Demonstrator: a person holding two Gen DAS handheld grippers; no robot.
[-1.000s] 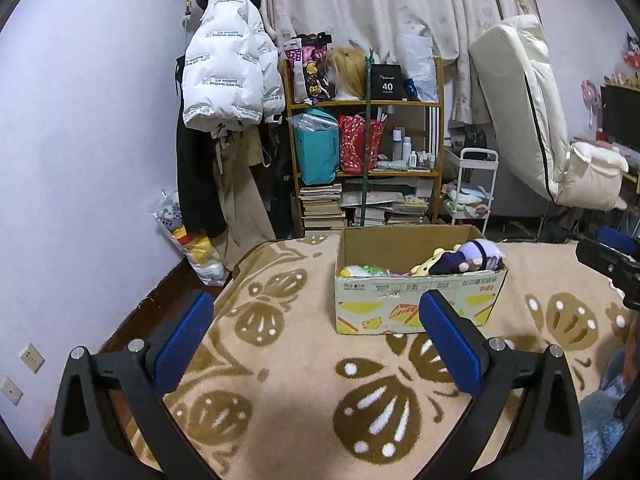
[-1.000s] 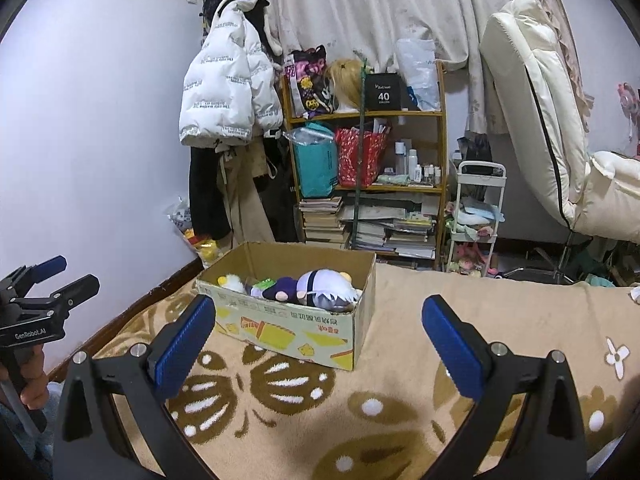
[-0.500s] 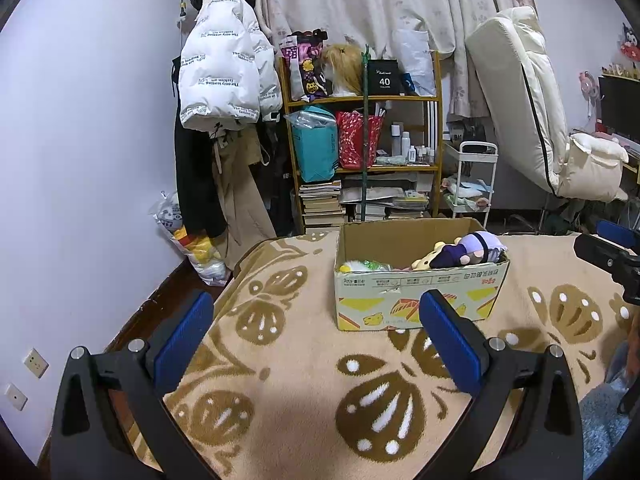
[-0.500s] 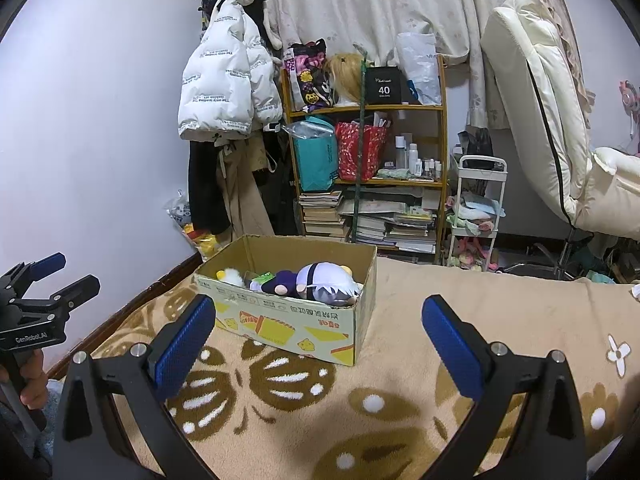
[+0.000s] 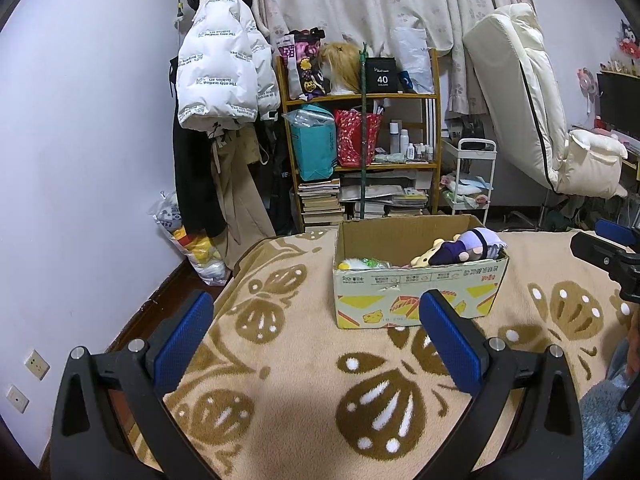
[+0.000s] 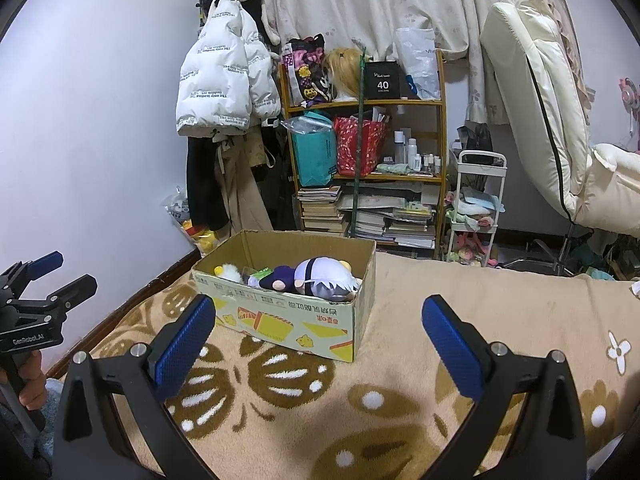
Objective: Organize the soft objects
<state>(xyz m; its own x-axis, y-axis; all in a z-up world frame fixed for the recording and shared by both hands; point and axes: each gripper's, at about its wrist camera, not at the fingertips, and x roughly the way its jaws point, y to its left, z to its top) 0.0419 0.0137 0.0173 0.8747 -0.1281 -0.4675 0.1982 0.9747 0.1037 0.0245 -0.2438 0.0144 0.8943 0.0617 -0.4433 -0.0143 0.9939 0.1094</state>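
Both the left gripper (image 5: 316,334) and right gripper (image 6: 318,336) hang spread and empty, so reaching carelessly might shove the light cardboard box (image 5: 420,292) across the blanket (image 5: 280,360).

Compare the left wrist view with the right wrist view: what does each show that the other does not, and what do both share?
Only the left wrist view shows the wall sockets and the dark screen at far right. Only the right wrist view shows a hand gripping the left claw's handle. Both show the cardboard box of soft toys on the patterned blanket, and both claws open, holding nothing.
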